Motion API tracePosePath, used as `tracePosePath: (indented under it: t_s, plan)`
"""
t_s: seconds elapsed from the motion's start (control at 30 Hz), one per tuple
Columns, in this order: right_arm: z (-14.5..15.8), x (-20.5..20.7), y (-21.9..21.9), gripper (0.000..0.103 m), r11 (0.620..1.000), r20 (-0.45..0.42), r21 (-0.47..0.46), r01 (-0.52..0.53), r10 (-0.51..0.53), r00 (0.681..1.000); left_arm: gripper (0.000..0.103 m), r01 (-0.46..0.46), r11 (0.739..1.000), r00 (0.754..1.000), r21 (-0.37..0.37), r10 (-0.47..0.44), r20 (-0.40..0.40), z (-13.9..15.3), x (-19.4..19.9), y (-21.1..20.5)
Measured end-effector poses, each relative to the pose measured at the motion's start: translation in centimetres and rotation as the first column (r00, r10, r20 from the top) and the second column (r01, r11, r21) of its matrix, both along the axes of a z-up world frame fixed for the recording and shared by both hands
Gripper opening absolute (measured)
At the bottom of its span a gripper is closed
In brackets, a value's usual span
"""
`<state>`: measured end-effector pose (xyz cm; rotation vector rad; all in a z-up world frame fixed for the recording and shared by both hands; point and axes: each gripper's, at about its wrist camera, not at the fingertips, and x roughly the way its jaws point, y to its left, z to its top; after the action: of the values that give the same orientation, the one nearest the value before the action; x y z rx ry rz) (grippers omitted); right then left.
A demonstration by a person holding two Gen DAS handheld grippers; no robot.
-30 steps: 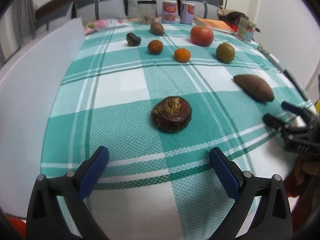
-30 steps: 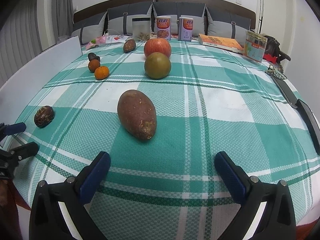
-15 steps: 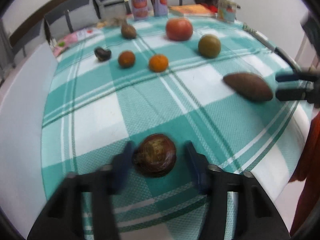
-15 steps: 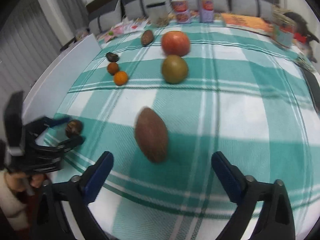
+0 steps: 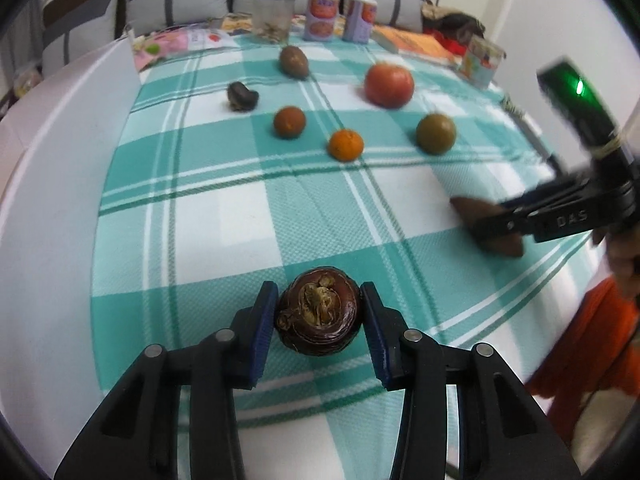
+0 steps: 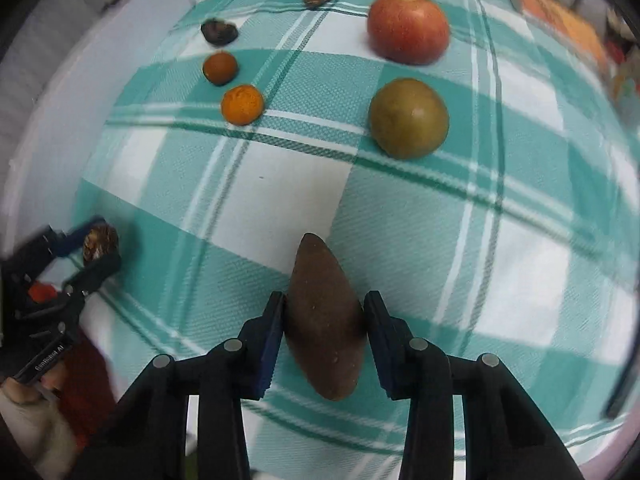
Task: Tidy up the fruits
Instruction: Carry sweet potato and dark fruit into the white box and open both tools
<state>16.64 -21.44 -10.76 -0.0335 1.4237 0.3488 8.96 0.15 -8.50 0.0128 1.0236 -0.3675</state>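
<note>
The left gripper [image 5: 319,316] had its blue-padded fingers [image 5: 262,322] pressed against both sides of a dark brown water chestnut [image 5: 319,316], which sat low over the near part of the surface [image 5: 224,216]. The right gripper [image 6: 325,322] had its fingers [image 6: 272,332] closed in on the flanks of a long brown sweet potato [image 6: 325,320], lying lengthwise between them near the front edge, on the right side.

The surface was covered by a teal and white checked cloth [image 5: 320,200] with darker green lines. Farther back, a small orange mandarin [image 5: 346,145] lay near the middle, with a darker orange-brown round fruit [image 5: 289,121] just beyond it to the left and a dull green round fruit [image 5: 436,134] off to the right. Behind those came a black, lumpy fruit [image 5: 241,96] on the left, a large red apple [image 5: 389,84] on the right, and a brown oval fruit [image 5: 294,61] at the far end of the cloth.

Along the left side a white board [image 5: 60,140] bordered the cloth. At the far edge stood a clear jar [image 5: 273,16] and two printed cans [image 5: 322,16], with an orange book [image 5: 416,42] and a small printed box [image 5: 482,60] to the right. Grey cushions [image 5: 172,8] lined a dark headboard [image 5: 80,4] behind, against a white wall [image 5: 540,12].
</note>
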Motion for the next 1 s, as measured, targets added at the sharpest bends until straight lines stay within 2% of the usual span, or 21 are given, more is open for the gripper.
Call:
tracePosePath:
  t_s: [0.1, 0.23, 0.3, 0.4, 0.5, 0.63, 0.73, 0.8, 0.93, 1.0]
  plan:
    - [0.8, -0.7, -1.7, 0.04, 0.975, -0.032, 0.193, 0.115, -0.11, 0.993, 0.043, -0.023, 0.997, 1.0, -0.077, 0.023, 0.002, 2.5, -0.9, 1.7]
    - [3.5, -1.3, -1.2, 0.04, 0.89, -0.053, 0.426, 0.164, -0.156, 0.986, 0.043, -0.051, 0.987, 0.996, -0.154, 0.061, 0.058, 7.3, -2.1, 5.3]
    - [5.4, -1.2, 0.6, 0.04, 0.835, -0.057, 0.527, 0.155, -0.147, 0.988, 0.043, -0.076, 0.983, 0.992, -0.167, 0.092, 0.092, 9.3, -2.3, 7.5]
    - [8.2, -0.4, 5.0, 0.04, 0.77, -0.049, 0.629, 0.112, -0.105, 0.993, 0.043, -0.149, 0.976, 0.978, -0.159, 0.169, 0.123, 11.2, -2.1, 12.1]
    - [10.2, 0.6, 11.3, 0.04, 0.721, -0.037, 0.691, 0.056, -0.041, 0.998, 0.043, -0.249, 0.962, 0.956, -0.11, 0.263, 0.132, 11.2, -1.5, 16.6]
    - [11.2, 0.6, 20.1, 0.04, 0.722, 0.006, 0.691, -0.037, 0.045, 0.999, 0.043, -0.409, 0.911, 0.908, -0.042, 0.411, 0.085, 8.8, -0.9, 23.3]
    - [10.4, 0.3, 26.4, 0.04, 0.748, 0.024, 0.657, -0.096, 0.107, 0.994, 0.043, -0.488, 0.873, 0.872, -0.004, 0.488, 0.04, 6.7, -0.9, 26.7]
    - [9.2, -0.1, 30.1, 0.04, 0.778, 0.039, 0.613, -0.138, 0.144, 0.989, 0.043, -0.52, 0.854, 0.854, 0.019, 0.519, 0.023, 5.6, -1.0, 27.9]
    - [7.4, -1.0, 33.8, 0.041, 0.827, 0.059, 0.526, -0.197, 0.196, 0.979, 0.043, -0.555, 0.832, 0.832, 0.031, 0.555, 0.0, 4.3, -1.7, 29.2]
    - [6.4, -1.3, 34.9, 0.041, 0.842, 0.061, 0.495, -0.214, 0.212, 0.975, 0.047, -0.57, 0.82, 0.821, 0.043, 0.571, -0.002, 3.8, -1.8, 29.4]
